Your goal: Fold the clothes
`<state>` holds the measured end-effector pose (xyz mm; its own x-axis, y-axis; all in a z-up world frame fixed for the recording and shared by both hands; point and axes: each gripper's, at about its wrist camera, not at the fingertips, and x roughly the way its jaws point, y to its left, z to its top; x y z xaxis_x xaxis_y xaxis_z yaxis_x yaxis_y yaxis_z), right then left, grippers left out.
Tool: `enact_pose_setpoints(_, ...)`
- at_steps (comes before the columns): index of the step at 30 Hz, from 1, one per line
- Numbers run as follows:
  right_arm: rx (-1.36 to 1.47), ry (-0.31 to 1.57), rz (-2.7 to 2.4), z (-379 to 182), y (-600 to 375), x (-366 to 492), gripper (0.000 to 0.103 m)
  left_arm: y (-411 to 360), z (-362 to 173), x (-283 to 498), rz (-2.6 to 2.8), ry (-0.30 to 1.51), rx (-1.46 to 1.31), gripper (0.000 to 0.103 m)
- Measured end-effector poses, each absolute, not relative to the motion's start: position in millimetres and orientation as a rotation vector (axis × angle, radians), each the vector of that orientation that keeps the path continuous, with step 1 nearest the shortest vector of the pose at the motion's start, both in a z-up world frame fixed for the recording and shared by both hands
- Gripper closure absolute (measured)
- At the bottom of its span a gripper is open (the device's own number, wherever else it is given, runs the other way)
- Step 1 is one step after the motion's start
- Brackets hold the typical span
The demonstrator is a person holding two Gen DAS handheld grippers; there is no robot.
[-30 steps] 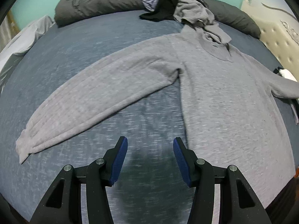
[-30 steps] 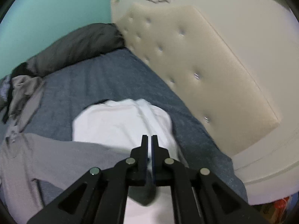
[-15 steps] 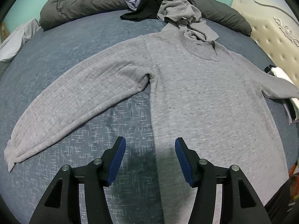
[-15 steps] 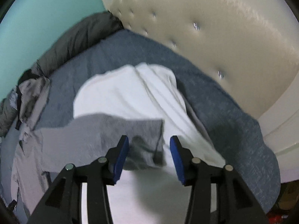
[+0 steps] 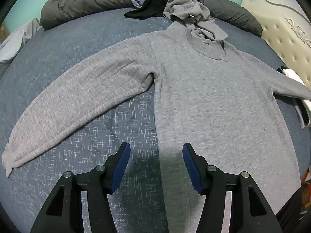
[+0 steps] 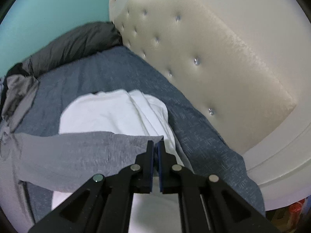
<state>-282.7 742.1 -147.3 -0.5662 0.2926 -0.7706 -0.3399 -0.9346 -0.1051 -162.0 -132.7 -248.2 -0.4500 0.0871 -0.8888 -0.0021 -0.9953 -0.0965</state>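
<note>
Grey sweatshirt spread flat on the blue bedspread, one cuff pinched.

The left gripper hangs above the garment's lower left side edge, angled down at it, its blue-padded fingers spread wide apart and touching nothing; the edge of the body runs up between them. The near sleeve lies stretched out to the left across the bedspread. The right gripper points toward the tufted headboard, its jaws brought together on the cuff end of the other sleeve, which is raised over a folded white garment. Beyond the collar lies a heap of loose clothes against a dark rolled duvet at the far edge of the bed.
</note>
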Motion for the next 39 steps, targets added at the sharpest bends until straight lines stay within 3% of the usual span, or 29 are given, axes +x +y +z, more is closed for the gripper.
enact_pose_setpoints(8,-0.905,0.131,2.542,-120,728,-240,0.091,-138,-249,-153,2.614,-0.183,-1.603,0.043)
enact_pose_setpoints(11,-0.736,0.214,2.686,-102,690,-203,0.084,-137,-249,-148,2.611,-0.217,-1.586,0.042)
enact_pose_setpoints(14,-0.724,0.318,2.833,-103,650,-188,0.07,-133,-250,-145,2.609,-0.234,-1.572,0.041)
enact_pose_setpoints(16,-0.815,0.384,2.925,-119,615,-188,0.07,-130,-250,-143,2.611,-0.246,-1.56,0.04)
enact_pose_setpoints(19,-1.034,0.487,3.025,-157,559,-202,0.058,-128,-251,-144,2.622,-0.286,-1.537,0.038)
enact_pose_setpoints(25,-1.543,0.628,3.032,-250,454,-248,0.058,-124,-263,-151,2.667,-0.41,-1.488,0.035)
enact_pose_setpoints(33,-1.759,0.55,3.012,-287,383,-296,0.056,-99,-291,-162,2.677,-0.465,-1.402,0.035)
enact_pose_setpoints(39,-1.757,0.664,2.945,-301,382,-318,0.056,-88,-311,-159,2.687,-0.422,-1.358,0.035)
